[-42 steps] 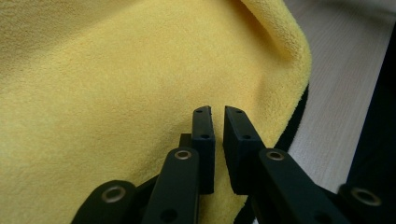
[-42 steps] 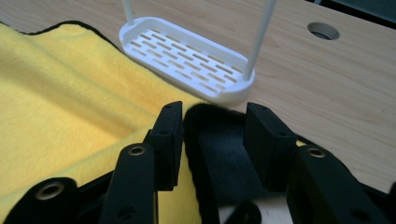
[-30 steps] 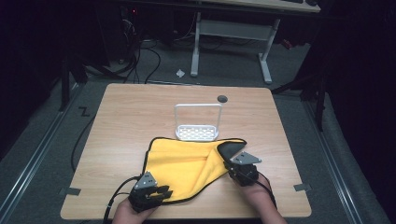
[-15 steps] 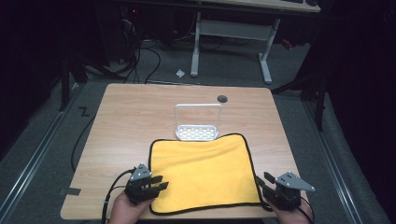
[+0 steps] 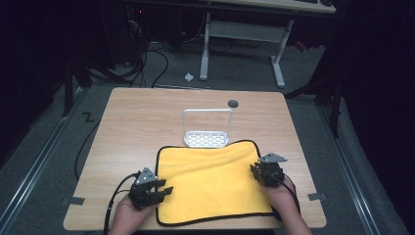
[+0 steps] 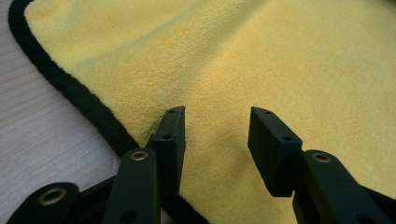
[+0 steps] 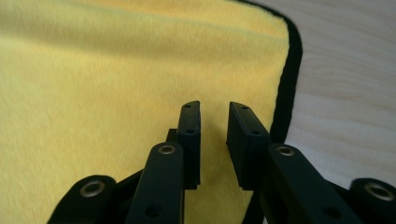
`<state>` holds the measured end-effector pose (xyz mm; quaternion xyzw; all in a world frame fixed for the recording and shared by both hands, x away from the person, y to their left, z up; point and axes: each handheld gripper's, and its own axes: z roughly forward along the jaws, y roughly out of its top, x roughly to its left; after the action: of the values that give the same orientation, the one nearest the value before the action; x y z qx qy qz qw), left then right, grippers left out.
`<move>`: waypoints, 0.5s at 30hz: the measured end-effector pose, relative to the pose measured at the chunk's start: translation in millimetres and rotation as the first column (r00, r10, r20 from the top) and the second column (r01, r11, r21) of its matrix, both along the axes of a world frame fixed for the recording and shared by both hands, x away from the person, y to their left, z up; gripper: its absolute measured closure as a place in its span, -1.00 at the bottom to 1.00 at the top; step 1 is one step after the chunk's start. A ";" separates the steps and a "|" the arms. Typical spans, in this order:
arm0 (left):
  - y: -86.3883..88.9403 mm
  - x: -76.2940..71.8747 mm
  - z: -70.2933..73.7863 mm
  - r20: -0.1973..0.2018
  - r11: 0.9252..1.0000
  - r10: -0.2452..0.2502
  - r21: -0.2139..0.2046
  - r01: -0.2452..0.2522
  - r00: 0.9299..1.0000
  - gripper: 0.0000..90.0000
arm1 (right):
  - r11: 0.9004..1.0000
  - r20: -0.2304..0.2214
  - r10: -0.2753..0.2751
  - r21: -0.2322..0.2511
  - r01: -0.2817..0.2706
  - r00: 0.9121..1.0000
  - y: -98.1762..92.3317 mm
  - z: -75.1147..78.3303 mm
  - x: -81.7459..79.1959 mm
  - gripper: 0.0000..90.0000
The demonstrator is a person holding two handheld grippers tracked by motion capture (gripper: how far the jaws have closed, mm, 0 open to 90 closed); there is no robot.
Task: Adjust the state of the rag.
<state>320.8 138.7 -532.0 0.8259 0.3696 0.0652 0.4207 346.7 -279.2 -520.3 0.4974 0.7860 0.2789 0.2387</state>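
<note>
On the left of the high view, the left gripper (image 5: 159,188) sits at the left edge of the yellow cloth (image 5: 210,183). Its jaws point to the right, toward the cloth. The left gripper view (image 6: 215,140) shows more: the jaws have just been opening, and now they stand well apart above the fluffy cloth with nothing pinched between them. You can also see the cloth's black border (image 6: 70,88) and a soft ripple in the cloth, which the high view is too far off to show.

The cloth lies spread flat on the near half of the wooden table (image 5: 147,117). Its long side runs left to right. Its far edge touches or hides the foot of a small white rack (image 5: 207,132) that stands upright behind it.

On the right, the right gripper (image 5: 262,171) rests at the cloth's right edge. From above its jaws are hard to make out under the grey plate. The right gripper view (image 7: 212,140) shows them with a small gap, just been closing, over the cloth beside its black border (image 7: 287,88). No cloth is between them. The person's hands are cut off at the bottom.
</note>
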 end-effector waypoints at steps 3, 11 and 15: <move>4.2 -5.7 -0.4 -0.018 1.000 -0.018 -0.022 0.018 1.000 0.25 | 1.000 0.002 0.004 0.027 -0.004 1.000 -7.5 -1.8 -15.6 0.68; 0.8 -4.4 0.7 -0.015 1.000 -0.004 -0.006 0.004 1.000 0.16 | 0.999 0.009 0.002 0.052 -0.002 1.000 -22.2 -3.0 -55.7 0.65; -1.2 1.2 0.5 -0.033 1.000 0.002 -0.027 -0.003 0.999 0.09 | 0.998 0.006 -0.018 0.056 0.017 1.000 -26.7 -3.1 -53.5 0.62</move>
<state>322.0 137.5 -531.5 0.8207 0.3784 0.0468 0.4256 293.2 -305.9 -523.4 0.5100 0.7726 0.3005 0.2295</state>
